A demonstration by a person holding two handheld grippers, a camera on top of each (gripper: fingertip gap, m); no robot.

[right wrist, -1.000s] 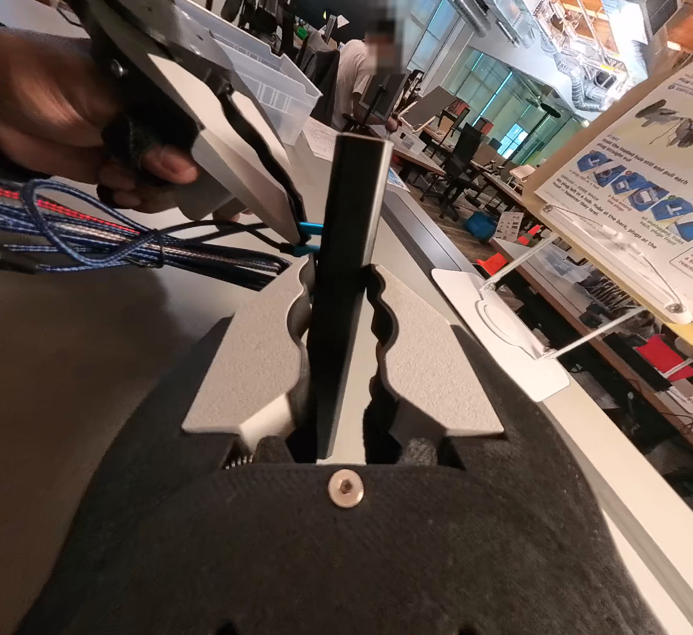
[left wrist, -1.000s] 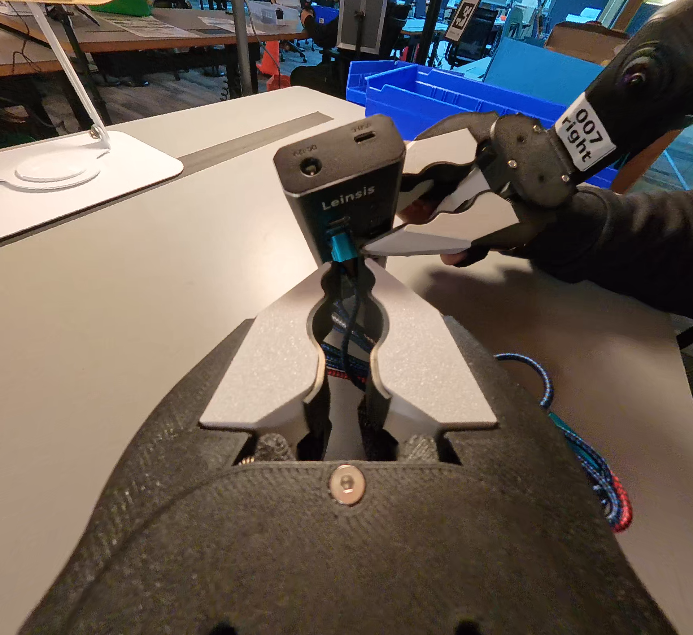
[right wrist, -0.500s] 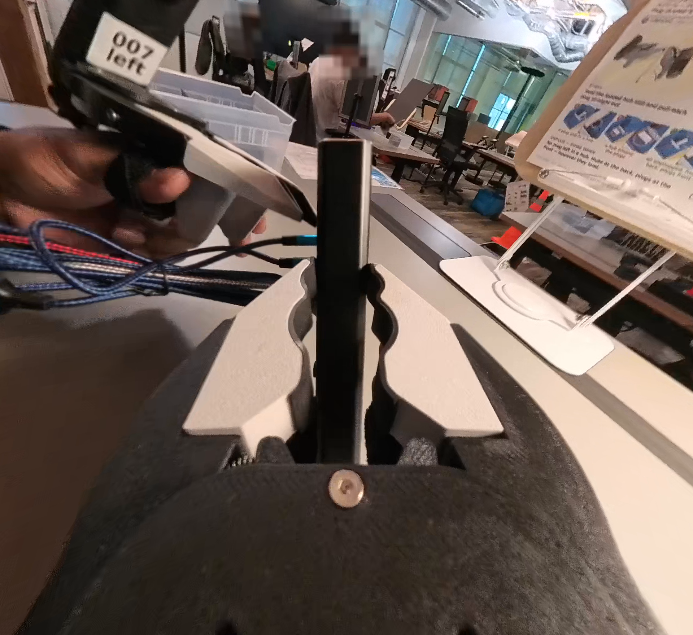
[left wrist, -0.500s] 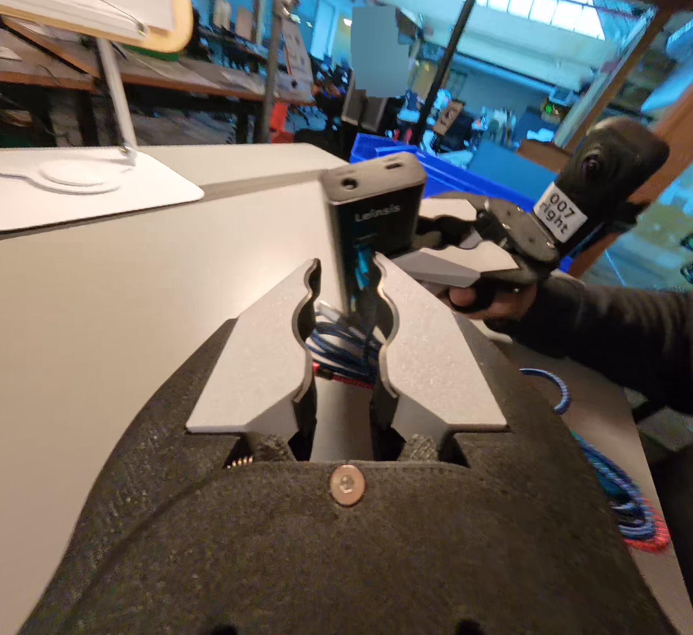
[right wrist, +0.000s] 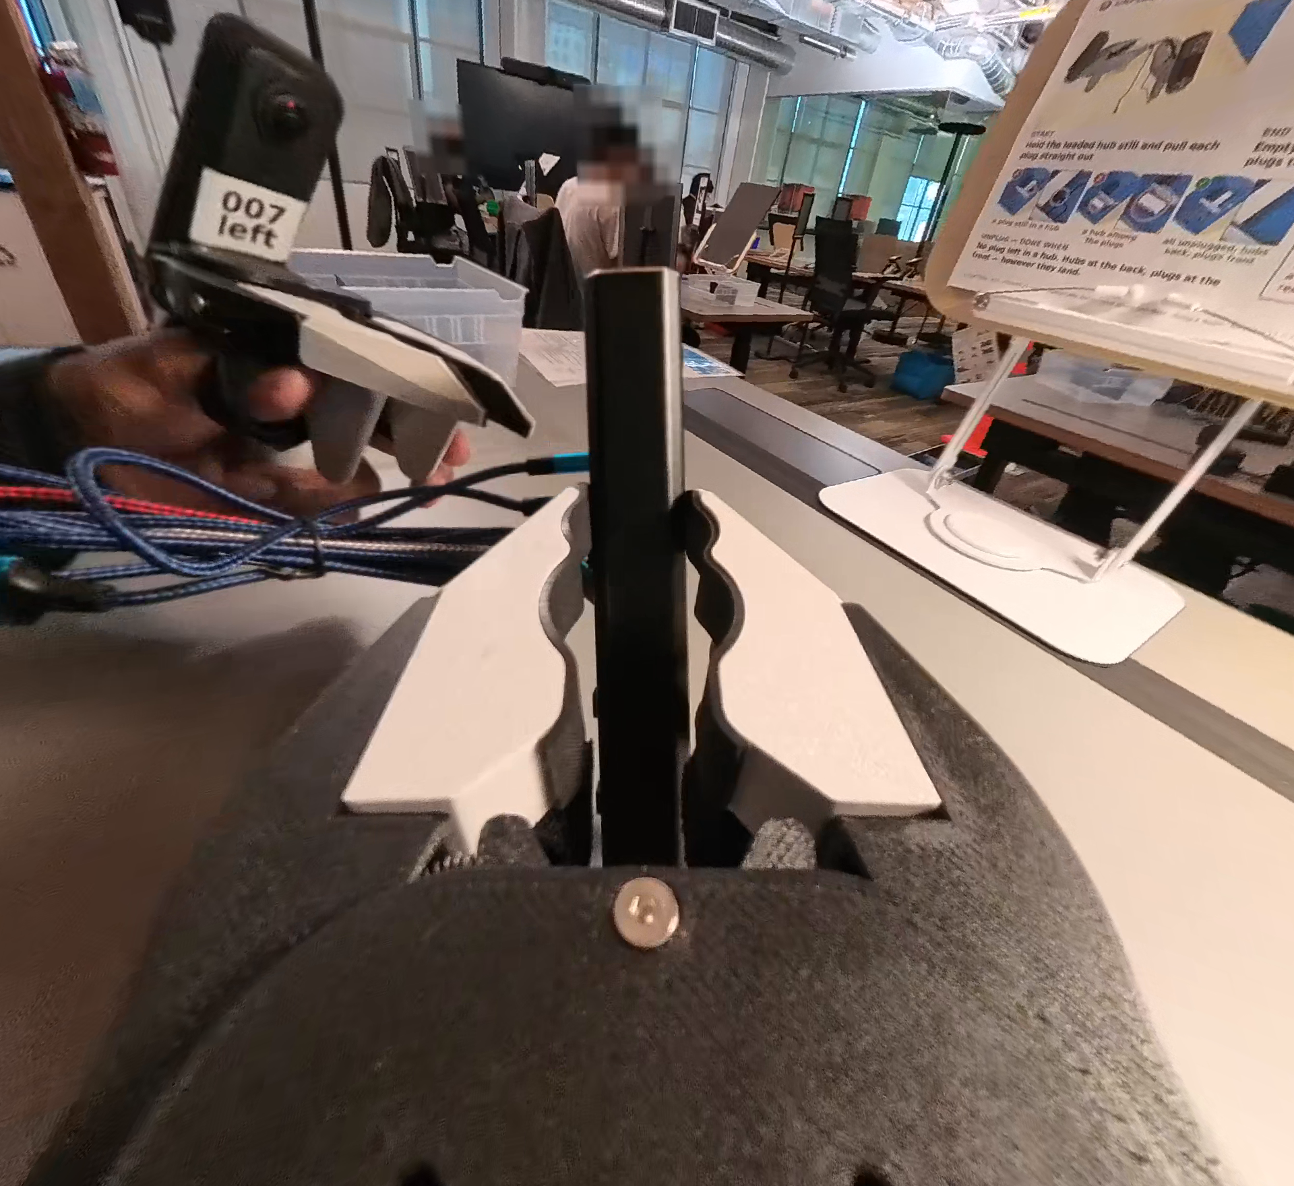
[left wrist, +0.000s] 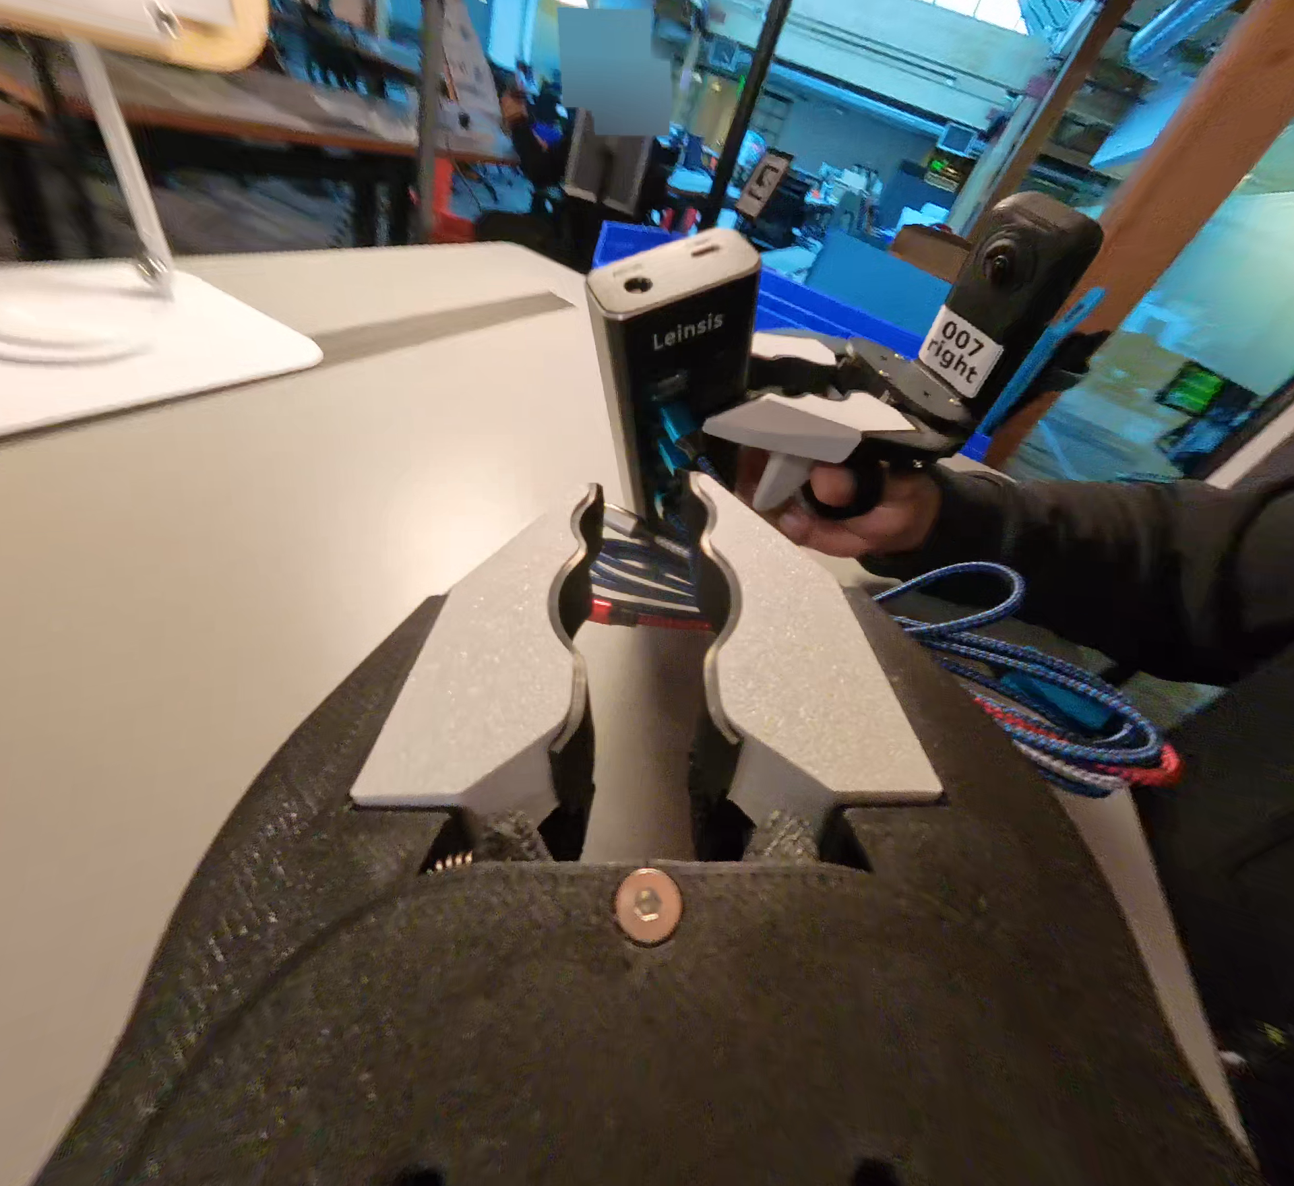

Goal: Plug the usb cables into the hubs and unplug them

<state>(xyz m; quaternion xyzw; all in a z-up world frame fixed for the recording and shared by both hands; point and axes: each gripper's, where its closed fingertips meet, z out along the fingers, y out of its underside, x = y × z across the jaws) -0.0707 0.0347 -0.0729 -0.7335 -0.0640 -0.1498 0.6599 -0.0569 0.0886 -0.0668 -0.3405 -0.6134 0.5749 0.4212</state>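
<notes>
A black USB hub (left wrist: 672, 347) stands upright above the grey table (left wrist: 280, 557). My right gripper (right wrist: 634, 508) is shut on its lower part (right wrist: 634, 382). Teal plugs (left wrist: 676, 424) sit in ports on the hub's side, and one shows in the right wrist view (right wrist: 560, 465). Their braided blue and red cables (left wrist: 1050, 732) trail across the table (right wrist: 210, 543). My left gripper (left wrist: 644, 501) is open and empty, just short of the hub's plug side. In the right wrist view it (right wrist: 504, 410) hangs a little above the teal plug.
A white stand base (left wrist: 140, 340) carrying an instruction board sits at the table's far side, right of the hub in the right wrist view (right wrist: 1015, 557). A blue bin (left wrist: 805, 305) lies behind the hub. A clear bin (right wrist: 420, 312) sits behind my left gripper. One gripper's finger ends stand about 6 cm off the other's.
My left gripper let go of the teal plug, opened and drew back from the hub. The plug stays in the hub. My right gripper has brought the hub more upright.
</notes>
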